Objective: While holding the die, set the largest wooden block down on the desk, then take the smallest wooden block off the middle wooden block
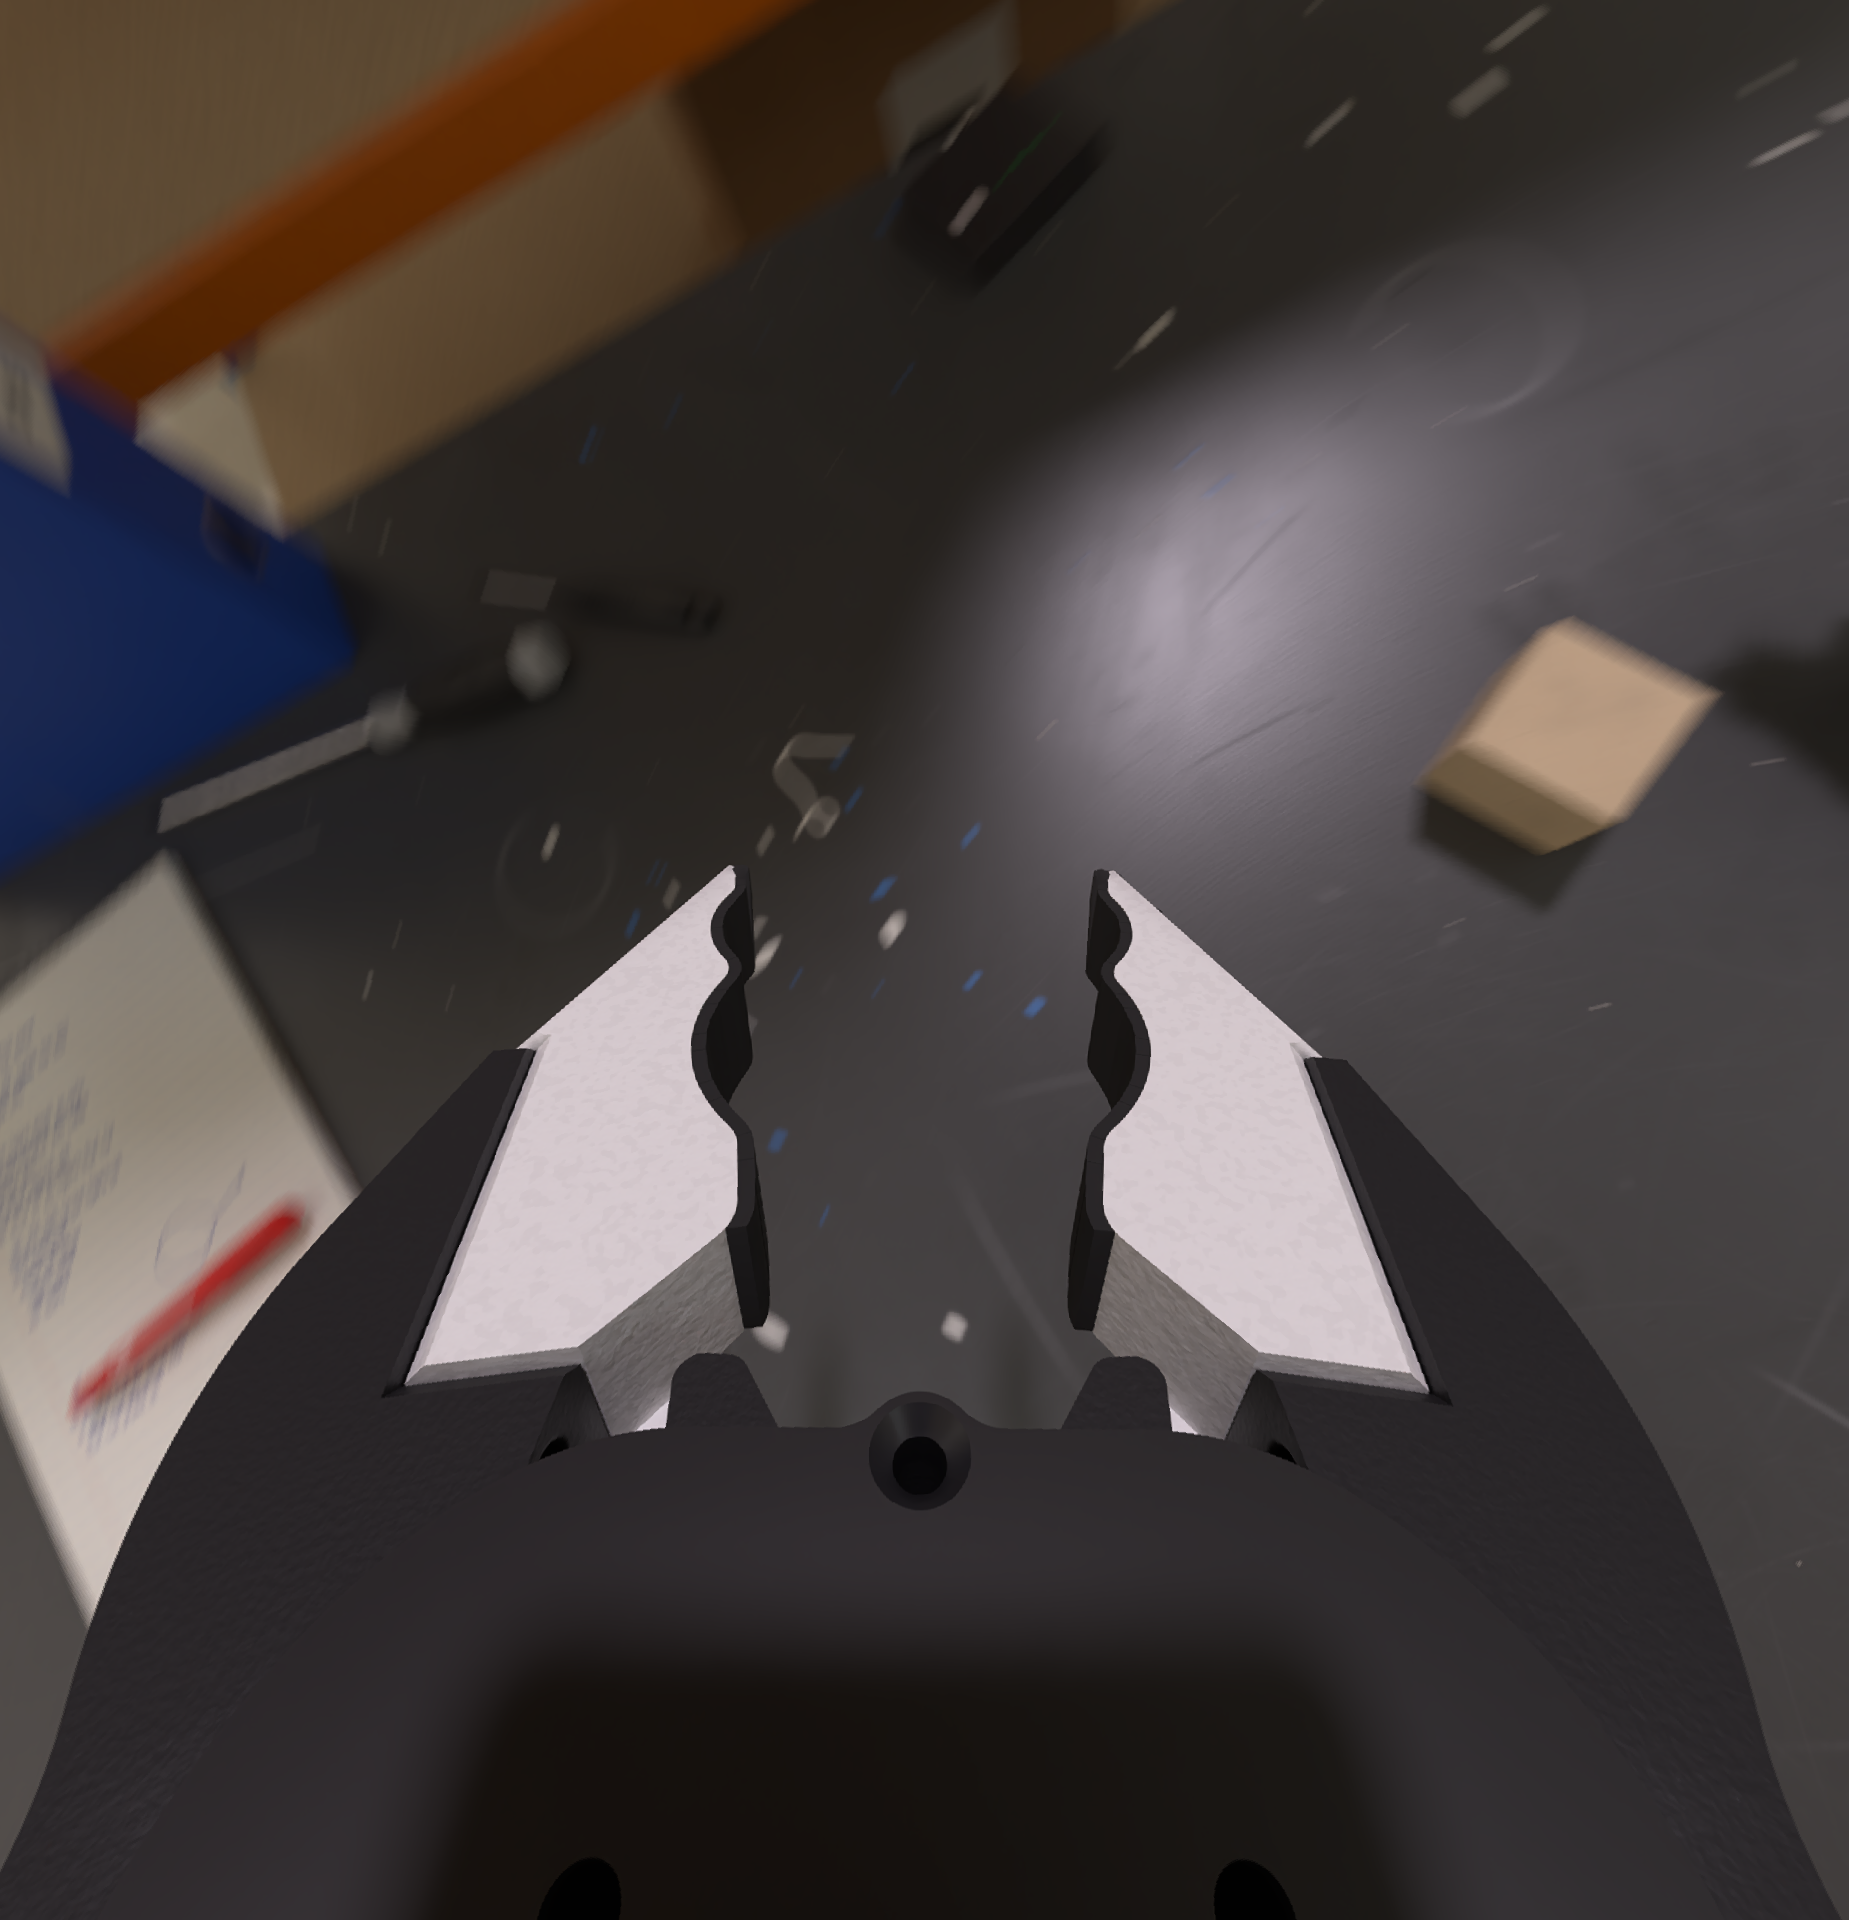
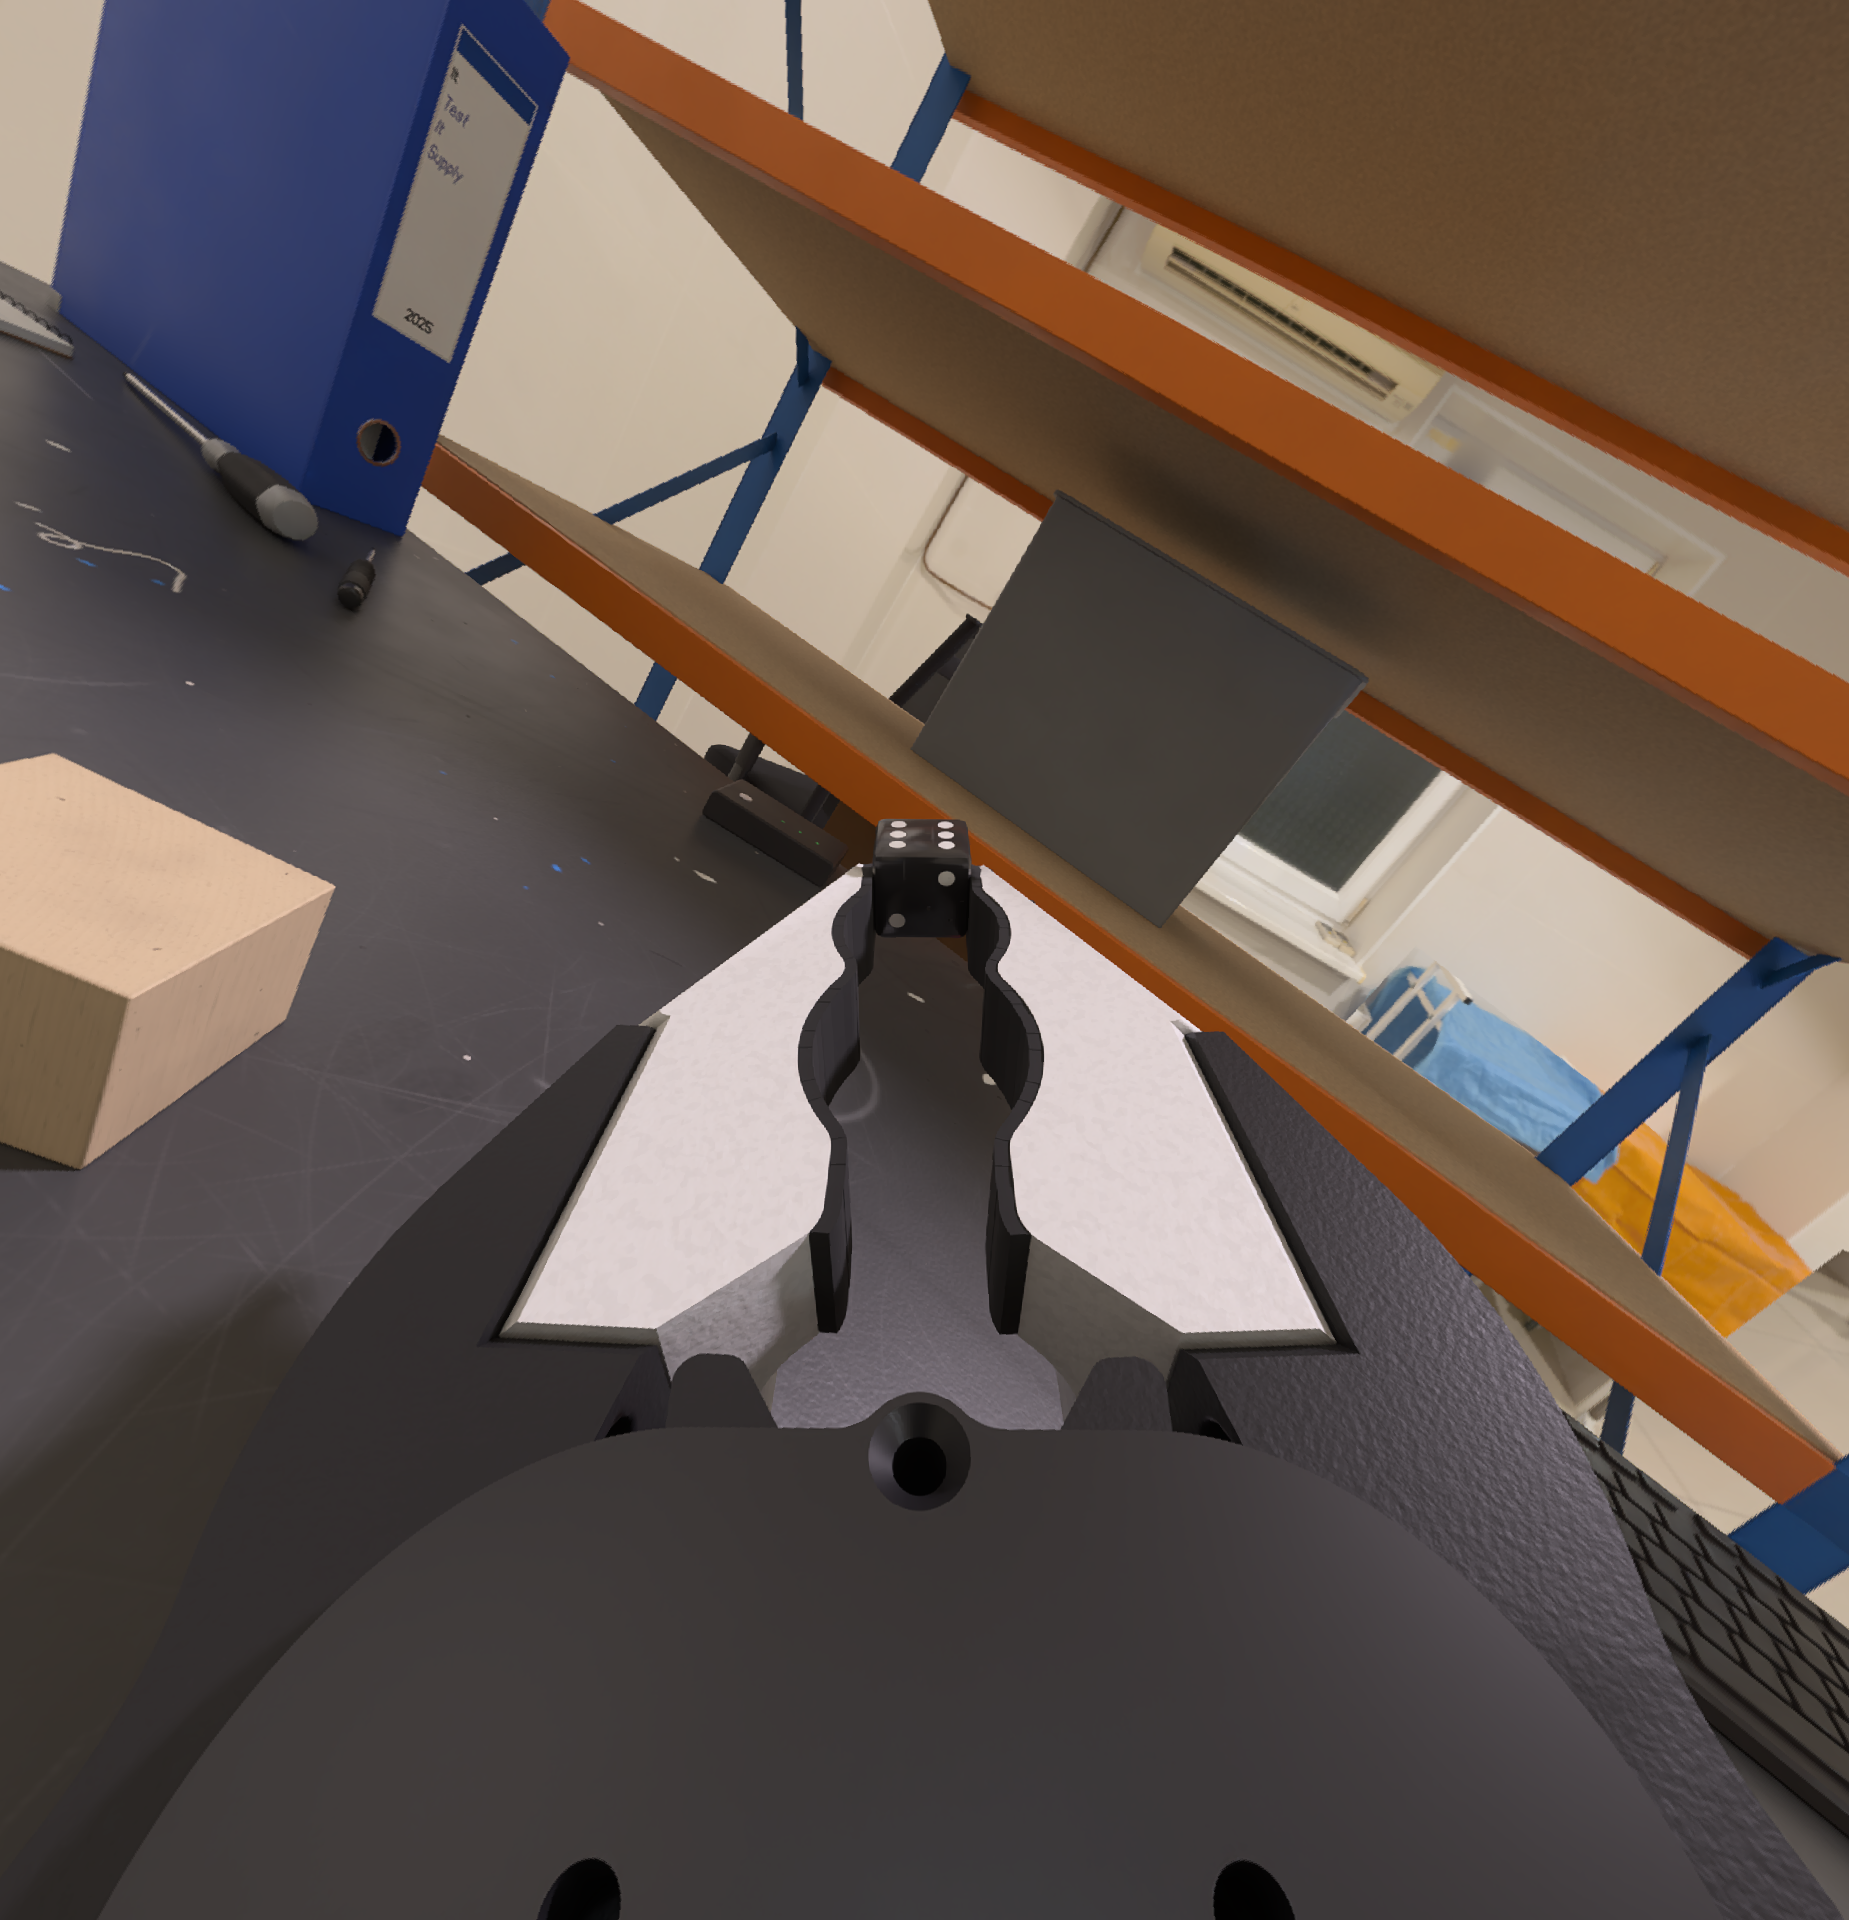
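My left gripper [image 1: 920,883] is open and empty, held above the dark desk [image 1: 1263,1039]; its view is blurred. A large pale wooden block [image 1: 1569,732] lies flat on the desk, ahead and to the right of it. My right gripper [image 2: 920,878] is shut on a black die [image 2: 922,875] with white pips, pinched at the fingertips and held above the desk. The same wooden block [image 2: 99,951] shows in the right wrist view at the left, resting on the desk. No smaller wooden blocks show in either view.
A blue binder [image 2: 276,239] stands at the desk's back, also in the left wrist view [image 1: 120,665]. Screwdrivers [image 2: 224,462] lie beside it. A white sheet with a red pen [image 1: 120,1195] lies left. A dark monitor [image 2: 1138,707], orange shelves [image 2: 1107,312] and a keyboard [image 2: 1751,1652] are behind and right.
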